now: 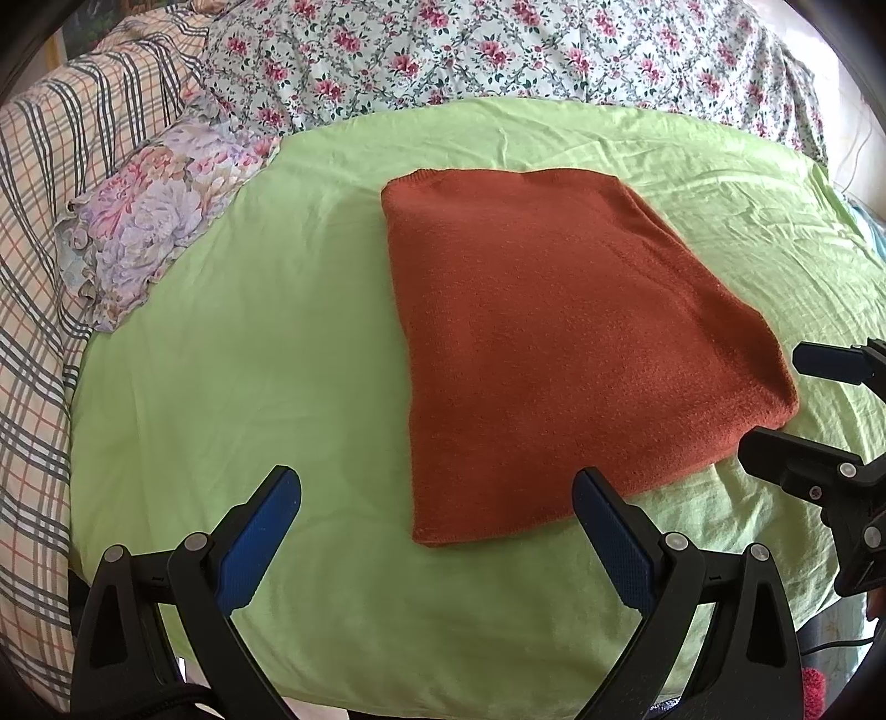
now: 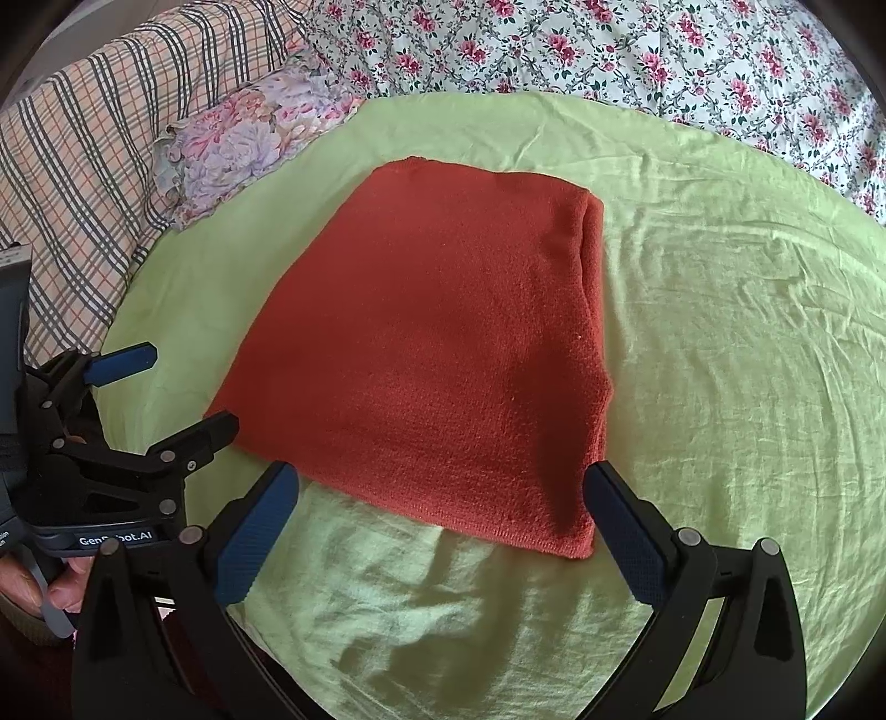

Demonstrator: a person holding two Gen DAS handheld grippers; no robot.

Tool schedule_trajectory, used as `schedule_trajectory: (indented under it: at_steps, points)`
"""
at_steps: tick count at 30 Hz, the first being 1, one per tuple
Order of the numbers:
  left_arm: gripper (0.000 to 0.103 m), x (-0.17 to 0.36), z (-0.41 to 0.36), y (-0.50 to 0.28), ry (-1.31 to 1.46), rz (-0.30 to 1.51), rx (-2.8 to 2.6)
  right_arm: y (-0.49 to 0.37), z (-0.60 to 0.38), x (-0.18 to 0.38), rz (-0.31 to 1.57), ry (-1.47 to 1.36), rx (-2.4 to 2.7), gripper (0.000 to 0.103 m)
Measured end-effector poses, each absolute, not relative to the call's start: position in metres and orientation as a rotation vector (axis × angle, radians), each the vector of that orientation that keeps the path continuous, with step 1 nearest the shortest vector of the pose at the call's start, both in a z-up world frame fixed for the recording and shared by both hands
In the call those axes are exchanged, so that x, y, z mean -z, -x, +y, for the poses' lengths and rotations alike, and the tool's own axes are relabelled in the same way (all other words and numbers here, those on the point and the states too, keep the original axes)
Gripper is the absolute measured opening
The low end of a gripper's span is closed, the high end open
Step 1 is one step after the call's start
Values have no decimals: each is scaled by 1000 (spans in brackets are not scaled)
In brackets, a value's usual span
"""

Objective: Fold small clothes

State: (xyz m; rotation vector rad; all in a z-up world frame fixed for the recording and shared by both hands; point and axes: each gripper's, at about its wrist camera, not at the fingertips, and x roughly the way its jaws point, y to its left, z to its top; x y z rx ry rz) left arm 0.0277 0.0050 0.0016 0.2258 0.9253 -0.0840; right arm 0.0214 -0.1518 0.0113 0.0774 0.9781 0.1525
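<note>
A rust-red knitted garment (image 1: 559, 343) lies folded into a flat rectangle on the light green sheet (image 1: 232, 343). It also shows in the right wrist view (image 2: 443, 354). My left gripper (image 1: 437, 493) is open and empty, just short of the garment's near edge. My right gripper (image 2: 443, 487) is open and empty at the garment's near right corner, with its right finger beside that corner. The right gripper also shows at the right edge of the left wrist view (image 1: 803, 410). The left gripper shows at the left of the right wrist view (image 2: 183, 387).
A small floral pillow (image 1: 160, 205) lies at the far left of the green sheet. A plaid blanket (image 1: 39, 232) covers the left side. A rose-print bedspread (image 1: 498, 50) runs along the back. The green sheet (image 2: 720, 360) is wrinkled to the garment's right.
</note>
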Motion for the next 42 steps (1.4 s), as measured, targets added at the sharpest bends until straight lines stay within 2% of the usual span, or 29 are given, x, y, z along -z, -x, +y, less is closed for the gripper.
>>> schedule_trajectory:
  at_steps: [42]
  points:
    - [99, -7, 4, -29, -221, 928, 91, -23, -155, -14, 978, -74, -156, 102]
